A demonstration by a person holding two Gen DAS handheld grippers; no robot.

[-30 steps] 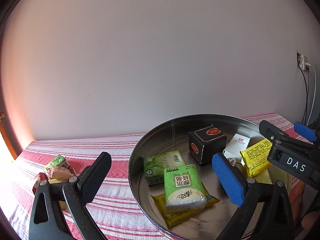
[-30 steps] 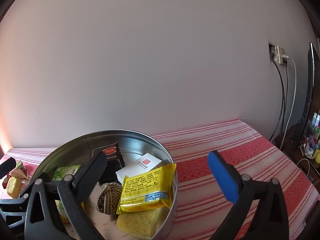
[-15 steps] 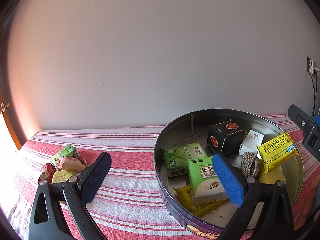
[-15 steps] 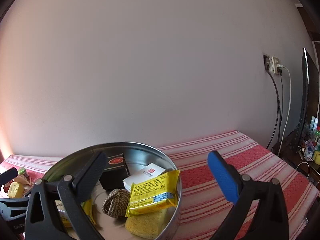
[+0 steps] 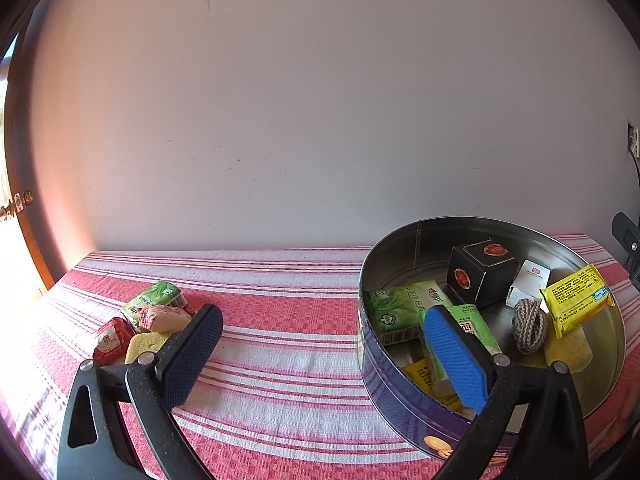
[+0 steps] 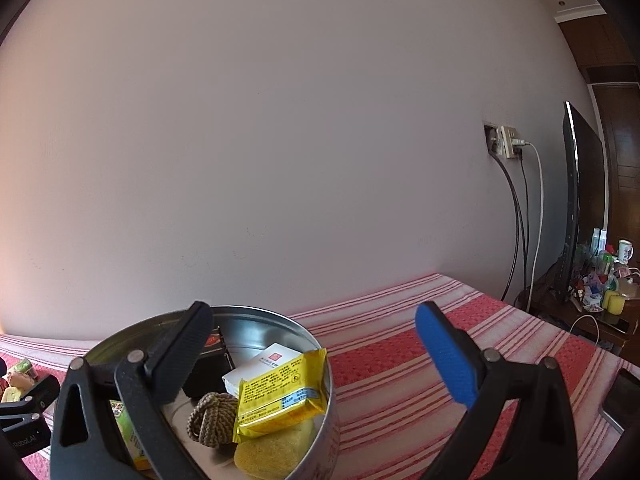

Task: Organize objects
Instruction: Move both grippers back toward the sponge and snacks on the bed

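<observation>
The round metal tin [image 5: 400,384] sits on the red-and-white striped cloth [image 5: 288,344] of the desk, holding a black box [image 5: 480,276], green packets [image 5: 404,308], a rope knot [image 5: 529,325], a yellow packet [image 5: 578,298] and a yellow sponge [image 6: 272,454]. A small pile of wrapped snacks [image 5: 148,322] lies well apart at the cloth's far left. Both the left tongs [image 5: 320,354] and the right tongs [image 6: 316,354] hover spread wide, gripping nothing.

Both rocking black plastic frames with silver rivets: left claw [image 5: 320,354] and right claw [image 6: 314,356] each sporting one blue pad, one dark pad.
</observation>
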